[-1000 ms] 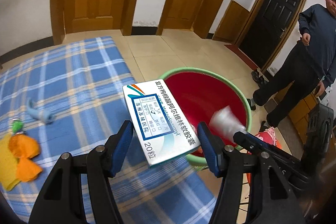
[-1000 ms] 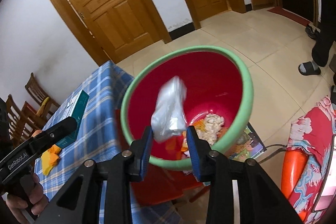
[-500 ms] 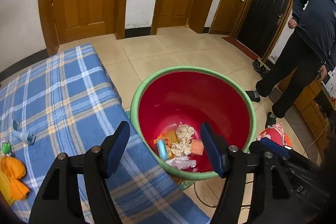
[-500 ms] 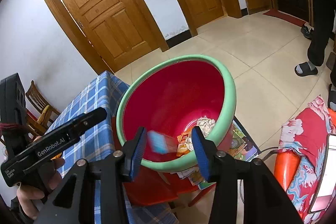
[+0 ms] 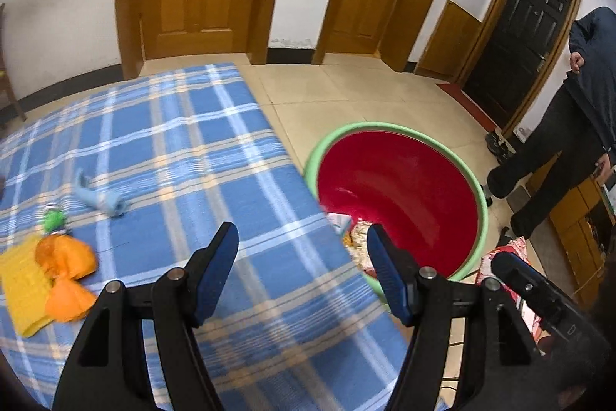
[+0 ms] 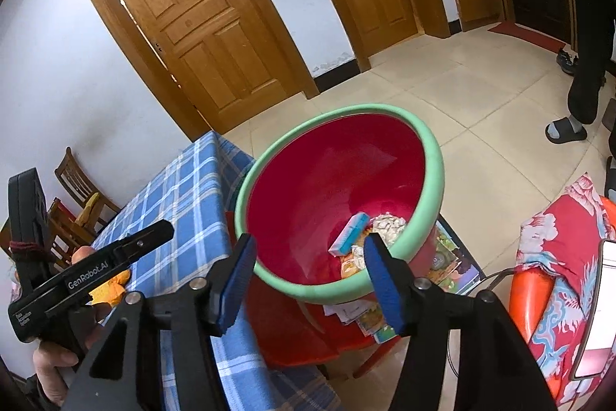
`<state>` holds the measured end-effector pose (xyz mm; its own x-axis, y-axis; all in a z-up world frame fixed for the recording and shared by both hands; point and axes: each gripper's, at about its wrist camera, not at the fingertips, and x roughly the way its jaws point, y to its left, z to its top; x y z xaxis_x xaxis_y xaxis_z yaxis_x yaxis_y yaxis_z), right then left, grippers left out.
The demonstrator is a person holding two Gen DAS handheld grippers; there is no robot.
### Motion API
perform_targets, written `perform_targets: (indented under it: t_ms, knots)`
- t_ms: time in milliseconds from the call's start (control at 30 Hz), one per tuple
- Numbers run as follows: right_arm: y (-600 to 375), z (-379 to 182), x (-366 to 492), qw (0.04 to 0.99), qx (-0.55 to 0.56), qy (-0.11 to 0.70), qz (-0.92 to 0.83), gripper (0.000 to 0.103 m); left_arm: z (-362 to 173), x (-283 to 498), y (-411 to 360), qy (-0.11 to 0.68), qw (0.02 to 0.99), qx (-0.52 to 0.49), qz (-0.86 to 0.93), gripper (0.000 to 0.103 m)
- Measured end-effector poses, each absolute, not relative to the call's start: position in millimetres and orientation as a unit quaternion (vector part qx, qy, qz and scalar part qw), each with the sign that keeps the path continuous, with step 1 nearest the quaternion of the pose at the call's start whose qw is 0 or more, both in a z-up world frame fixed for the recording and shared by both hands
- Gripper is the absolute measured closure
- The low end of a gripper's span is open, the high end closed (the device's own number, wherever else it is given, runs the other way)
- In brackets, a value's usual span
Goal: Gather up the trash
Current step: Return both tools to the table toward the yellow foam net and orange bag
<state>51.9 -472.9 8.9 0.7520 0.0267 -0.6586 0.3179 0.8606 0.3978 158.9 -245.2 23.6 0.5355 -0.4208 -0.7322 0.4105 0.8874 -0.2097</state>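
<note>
A red basin with a green rim (image 5: 477,187) (image 6: 433,156) stands beside the table and holds trash: a white-and-teal medicine box (image 6: 348,233), crumpled paper (image 6: 387,224) and wrappers. My left gripper (image 5: 302,270) is open and empty over the table's right edge. My right gripper (image 6: 310,280) is open and empty just in front of the basin's near rim. On the blue checked tablecloth (image 5: 184,141) lie an orange bag on a yellow sheet (image 5: 63,270), a light blue scrap (image 5: 98,197) and a small green piece (image 5: 54,218).
The basin rests on a red plastic stool (image 6: 292,330) with papers (image 6: 369,314) under it. A person in dark clothes (image 5: 569,126) stands at the right. A red patterned cushion (image 6: 558,257) is at the right. Wooden chairs (image 6: 73,195) stand behind the table. Wooden doors line the far wall.
The left gripper let go of the medicine box and the right gripper let go of the white bag; both now lie in the basin. The left gripper has swung left over the table.
</note>
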Motion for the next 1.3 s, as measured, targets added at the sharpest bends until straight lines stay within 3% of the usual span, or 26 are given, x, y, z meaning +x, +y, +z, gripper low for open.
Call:
perform_targets:
  t_ms: [467, 1300]
  knots:
    - [-437, 26, 43, 0.905, 0.253, 0.339, -0.05, 0.028, 39, 135, -176, 0.408, 0.891, -0.021, -0.196, 0.034]
    - [-337, 46, 66, 0.911, 0.211, 0.354, 0.026, 0.022, 44, 116, -32, 0.397, 0.912, -0.069, -0.081, 0.034]
